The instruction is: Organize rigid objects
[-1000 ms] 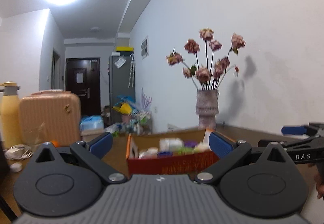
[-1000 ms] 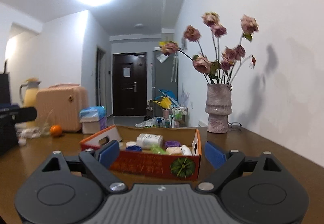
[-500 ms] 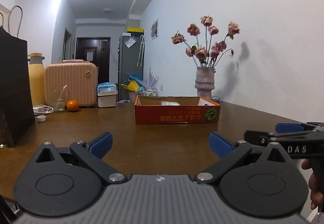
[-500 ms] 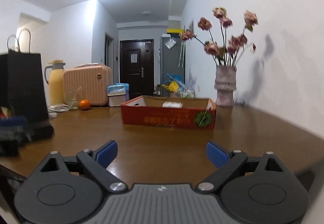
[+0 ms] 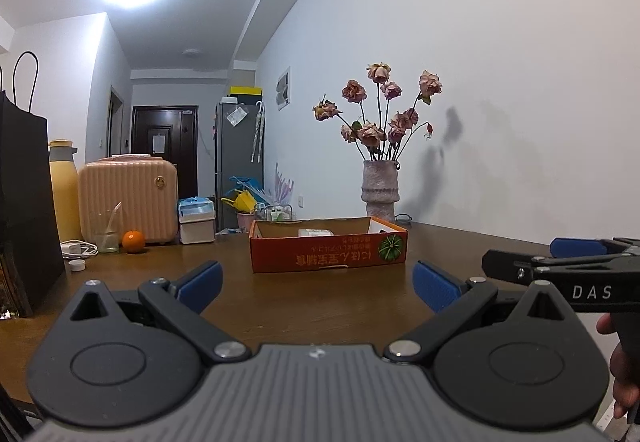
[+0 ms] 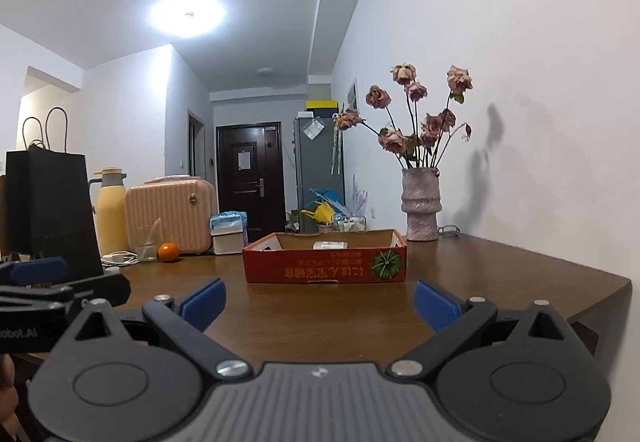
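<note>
On the table's middle, box position: the shallow red cardboard tray box (image 5: pixel 329 254) with a green pumpkin print is sitting on the brown wooden table (image 5: pixel 320 306), well apart from both grippers and far ahead of them.
Box contents: a white carton (image 6: pixel 330 244) is showing over the near wall; anything else inside is being hidden by that wall.
Box orientation: its long axis is running left to right across both views, the long printed side is facing the cameras, and the open top is facing up.
Left gripper (image 5: pixel 316 282): its blue pads are standing wide apart with nothing between them.
Right gripper (image 6: pixel 318 296): its jaws are opening, nearly as wide as they go, with nothing between them.
Surroundings: a grey ridged vase of dried pink roses (image 5: pixel 380 186) is standing just behind the box's right end; an orange (image 5: pixel 133 241) and a clear glass (image 5: pixel 105 232) are sitting far left.
Risk, vase: reaching past the right end is likely to be knocking the tall vase over.
Risk, box: the light tray is probably sliding if pushed from one side only.
Risk, grippers: both tools are hovering side by side, so they could be colliding.
</note>
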Demonstrator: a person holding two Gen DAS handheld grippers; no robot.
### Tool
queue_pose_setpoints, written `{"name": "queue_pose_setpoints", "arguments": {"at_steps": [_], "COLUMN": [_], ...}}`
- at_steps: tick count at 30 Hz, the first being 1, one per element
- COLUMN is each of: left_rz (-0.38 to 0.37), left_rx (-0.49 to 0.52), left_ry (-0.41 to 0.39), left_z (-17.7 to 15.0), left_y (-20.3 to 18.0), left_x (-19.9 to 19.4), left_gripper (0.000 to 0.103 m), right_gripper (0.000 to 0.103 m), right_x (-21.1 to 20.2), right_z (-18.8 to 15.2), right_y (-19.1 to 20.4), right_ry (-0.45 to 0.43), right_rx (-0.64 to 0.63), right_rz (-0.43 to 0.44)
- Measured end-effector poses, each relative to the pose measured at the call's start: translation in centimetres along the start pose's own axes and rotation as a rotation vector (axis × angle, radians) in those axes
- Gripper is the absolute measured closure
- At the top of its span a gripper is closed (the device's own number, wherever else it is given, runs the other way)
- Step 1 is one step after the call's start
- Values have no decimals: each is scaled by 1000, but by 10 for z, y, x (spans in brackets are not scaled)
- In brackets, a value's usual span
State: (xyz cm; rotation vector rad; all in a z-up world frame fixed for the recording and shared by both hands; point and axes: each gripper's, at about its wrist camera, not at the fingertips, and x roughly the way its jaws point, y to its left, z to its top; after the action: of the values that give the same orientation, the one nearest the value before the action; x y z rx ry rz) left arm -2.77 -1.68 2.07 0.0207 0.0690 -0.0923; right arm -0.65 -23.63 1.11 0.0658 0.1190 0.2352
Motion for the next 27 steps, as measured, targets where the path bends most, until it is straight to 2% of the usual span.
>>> {"name": "queue_pose_setpoints", "arguments": {"at_steps": [27], "left_rz": [3], "left_rx": [-2], "left_ry": [10], "left_z": [-3], "left_y": [3], "left_x": [2], "left_gripper": [0], "right_gripper": [0], "right_x": [5], "right_z": [-2], "right_y": [2], "right_ry": [22], "right_rx": [-1], "right_rz": [13]}}
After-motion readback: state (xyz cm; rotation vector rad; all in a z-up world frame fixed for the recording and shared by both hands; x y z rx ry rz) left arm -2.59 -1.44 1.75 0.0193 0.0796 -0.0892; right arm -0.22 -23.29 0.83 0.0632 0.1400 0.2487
